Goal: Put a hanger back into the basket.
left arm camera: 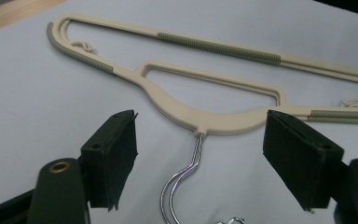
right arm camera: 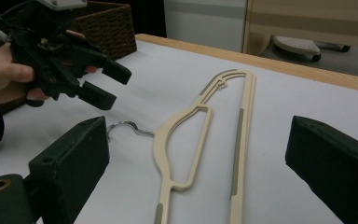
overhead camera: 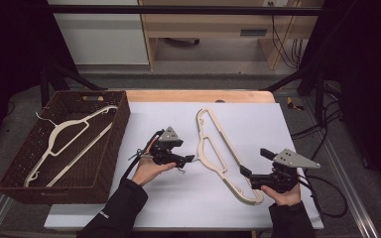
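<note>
Left gripper (overhead camera: 187, 159) hovers with its 2 jaws spread, nothing pressed between the pads; the metal hook (left arm camera: 182, 182) of the cream hanger (left arm camera: 214, 121) lies in the gap between them, untouched. That hanger lies flat on the white sheet (overhead camera: 178, 198) just ahead of this gripper, its long bar on the far side. Right gripper (overhead camera: 252, 162) sits at the hanger's other side, near its lower end, jaws wide apart and empty. Behind the left gripper stands a brown woven basket (overhead camera: 106, 163) with a second hanger (overhead camera: 67, 144) inside.
</note>
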Available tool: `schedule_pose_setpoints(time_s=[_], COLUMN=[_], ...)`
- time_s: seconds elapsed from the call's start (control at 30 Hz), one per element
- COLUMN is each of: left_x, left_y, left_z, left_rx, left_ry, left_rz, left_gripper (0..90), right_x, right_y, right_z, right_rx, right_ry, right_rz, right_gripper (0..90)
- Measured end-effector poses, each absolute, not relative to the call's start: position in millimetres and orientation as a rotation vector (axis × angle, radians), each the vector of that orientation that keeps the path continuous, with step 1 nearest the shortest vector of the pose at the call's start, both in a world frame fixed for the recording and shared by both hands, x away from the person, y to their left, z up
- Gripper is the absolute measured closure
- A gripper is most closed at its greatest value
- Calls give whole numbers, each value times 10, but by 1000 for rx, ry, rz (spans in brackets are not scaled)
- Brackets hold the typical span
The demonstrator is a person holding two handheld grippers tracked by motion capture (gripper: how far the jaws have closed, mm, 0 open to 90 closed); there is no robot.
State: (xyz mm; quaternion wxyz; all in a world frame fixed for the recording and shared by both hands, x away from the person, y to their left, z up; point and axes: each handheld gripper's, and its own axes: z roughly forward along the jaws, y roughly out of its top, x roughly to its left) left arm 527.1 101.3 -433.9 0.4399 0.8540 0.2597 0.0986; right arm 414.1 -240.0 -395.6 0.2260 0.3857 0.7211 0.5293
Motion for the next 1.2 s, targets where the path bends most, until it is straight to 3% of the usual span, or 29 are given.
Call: schedule_pose_setpoints(time_s=[0.3, 0.53, 1.2], left_x=[5346, 5402, 5476], left_y=[867, 799, 692], left_z=[-4549, -4665, -4704], left_rx=[2242, 2302, 2378], left_ry=[617, 587, 534], left_rz=[244, 234, 206], left_gripper=[388, 567, 833], right_x=[4143, 4146, 4159], right_y=[-2394, -2383, -2365], right_z=[-3961, -3967, -3985], right_rx=[1063, 1069, 1060], right_ry=[1991, 1995, 2011], right_rz=[1460, 1457, 1455], right_gripper=[66, 69, 74])
